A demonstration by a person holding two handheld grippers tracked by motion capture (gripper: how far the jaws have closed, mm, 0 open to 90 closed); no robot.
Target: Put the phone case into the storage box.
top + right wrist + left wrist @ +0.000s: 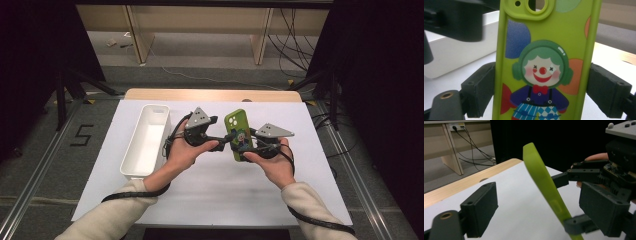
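The lime-green rubbery phone case printed with a clown (238,135) is held up above the middle of the white tabletop (210,195), between both hands. The right gripper (541,87) has its fingers on the case's two long edges, apparently clamped. The left gripper (529,205) has its fingers apart, the case's edge standing between them untouched. To pass it on well, close the left fingers squarely first, then move left toward the long white plastic bin (145,142).
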